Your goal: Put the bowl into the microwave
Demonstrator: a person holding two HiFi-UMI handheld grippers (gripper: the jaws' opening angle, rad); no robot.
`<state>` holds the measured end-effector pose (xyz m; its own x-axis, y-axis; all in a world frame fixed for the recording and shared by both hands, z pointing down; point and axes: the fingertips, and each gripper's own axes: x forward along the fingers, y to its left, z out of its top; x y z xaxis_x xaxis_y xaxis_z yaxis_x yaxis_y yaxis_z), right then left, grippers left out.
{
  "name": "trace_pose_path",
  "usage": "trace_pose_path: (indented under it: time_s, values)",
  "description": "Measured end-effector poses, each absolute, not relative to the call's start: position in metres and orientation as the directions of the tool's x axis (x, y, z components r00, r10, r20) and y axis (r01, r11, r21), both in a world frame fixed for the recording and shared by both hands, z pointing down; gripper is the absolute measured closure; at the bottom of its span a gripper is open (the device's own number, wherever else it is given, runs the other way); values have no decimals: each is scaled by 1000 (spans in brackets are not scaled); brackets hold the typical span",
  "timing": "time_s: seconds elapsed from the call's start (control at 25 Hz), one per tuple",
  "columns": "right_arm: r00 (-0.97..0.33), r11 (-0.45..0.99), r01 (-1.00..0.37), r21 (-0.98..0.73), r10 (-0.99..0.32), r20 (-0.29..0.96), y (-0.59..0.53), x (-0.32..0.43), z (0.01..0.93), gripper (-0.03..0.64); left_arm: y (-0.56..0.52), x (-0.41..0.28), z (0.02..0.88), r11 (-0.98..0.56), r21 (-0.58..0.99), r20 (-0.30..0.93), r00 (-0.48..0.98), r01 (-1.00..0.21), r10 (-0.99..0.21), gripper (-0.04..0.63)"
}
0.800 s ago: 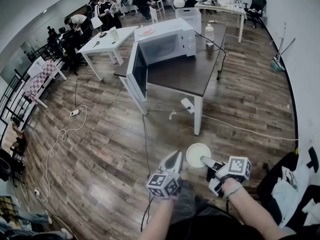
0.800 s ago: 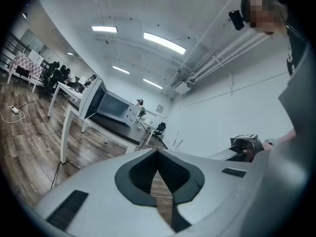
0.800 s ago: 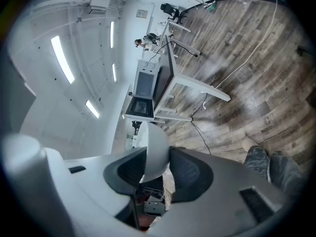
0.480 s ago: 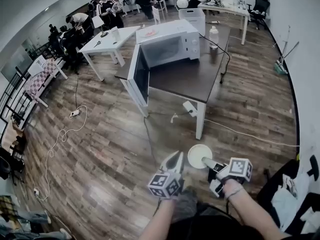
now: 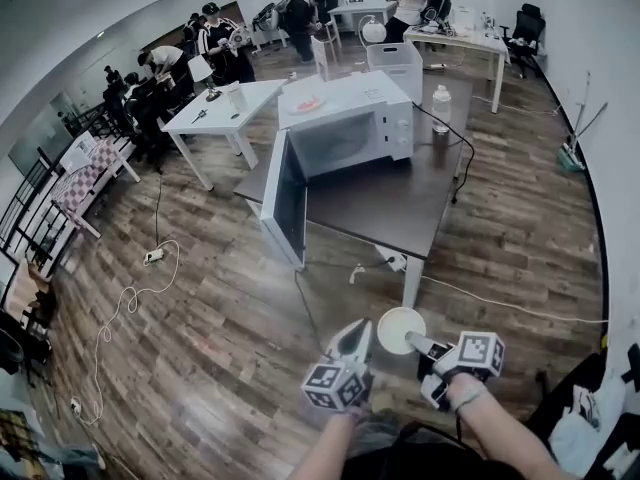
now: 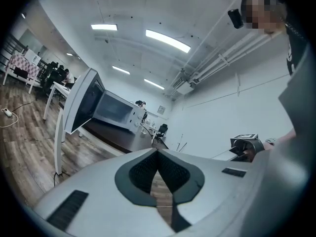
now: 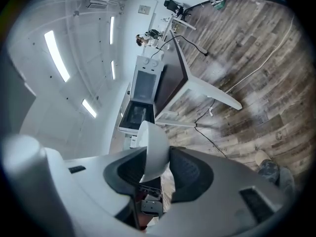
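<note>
My right gripper (image 5: 420, 344) is shut on the rim of a white bowl (image 5: 400, 329), held over the wooden floor in front of the dark table (image 5: 375, 203). In the right gripper view the bowl (image 7: 154, 152) stands edge-on between the two dark pads. The white microwave (image 5: 345, 128) sits on the table with its door (image 5: 284, 200) swung wide open toward me. My left gripper (image 5: 352, 340) hangs beside the bowl, jaws shut with nothing in them; its pads (image 6: 168, 172) meet in the left gripper view, where the microwave (image 6: 114, 110) shows ahead.
A clear bottle (image 5: 441, 108) and a white bin (image 5: 396, 65) stand on the table behind the microwave. Cables (image 5: 330, 268) run across the floor under the table. White tables (image 5: 225, 108) and several people stand at the back left. A power strip (image 5: 154, 256) lies left.
The table and microwave have come closer and lower in the head view as I step forward. Both grippers keep their places, the bowl still held in the right one.
</note>
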<state>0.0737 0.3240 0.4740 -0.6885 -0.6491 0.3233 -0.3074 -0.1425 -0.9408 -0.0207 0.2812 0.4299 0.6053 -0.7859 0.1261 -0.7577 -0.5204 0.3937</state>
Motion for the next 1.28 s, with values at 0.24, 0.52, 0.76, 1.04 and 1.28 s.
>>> trace_pose_path:
  time_s: [0.24, 0.52, 0.76, 1.04, 1.28]
  values:
    - [-670, -134, -327, -936, -665, 329, 274, 67, 467, 474, 234, -22, 434, -529, 372, 139, 609, -763, -781, 583]
    - [-633, -122, -387, -914, -686, 359, 235, 62, 471, 474, 197, -29, 434, -541, 359, 129, 614, -761, -779, 583]
    - [-619, -144, -407, -902, -683, 388, 226, 58, 476, 474, 187, -37, 439, -526, 369, 140, 605, -766, -784, 583]
    - [-621, -162, -410, -898, -671, 405, 216, 58, 482, 474, 181, -37, 441, -517, 384, 130, 599, -765, -790, 583]
    - [-629, -167, -419, -892, -655, 418, 199, 59, 485, 474, 164, -39, 444, -496, 383, 137, 579, -779, -803, 583]
